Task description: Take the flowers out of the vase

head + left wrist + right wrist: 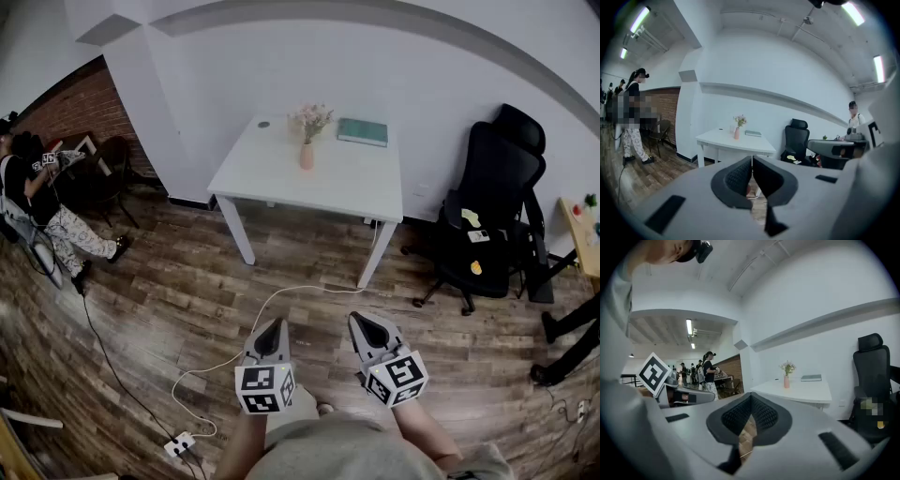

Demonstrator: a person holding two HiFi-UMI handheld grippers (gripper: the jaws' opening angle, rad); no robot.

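Note:
A small pink vase with pale pink flowers stands upright on a white table across the room. The vase and flowers show far off in the left gripper view, and the vase with its flowers far off in the right gripper view. My left gripper and right gripper hang side by side over the wooden floor, well short of the table. Both are shut with nothing between the jaws.
A green book lies on the table's far right. A black office chair stands right of the table. A white cable and power strip lie on the floor. A person stands at far left by dark chairs.

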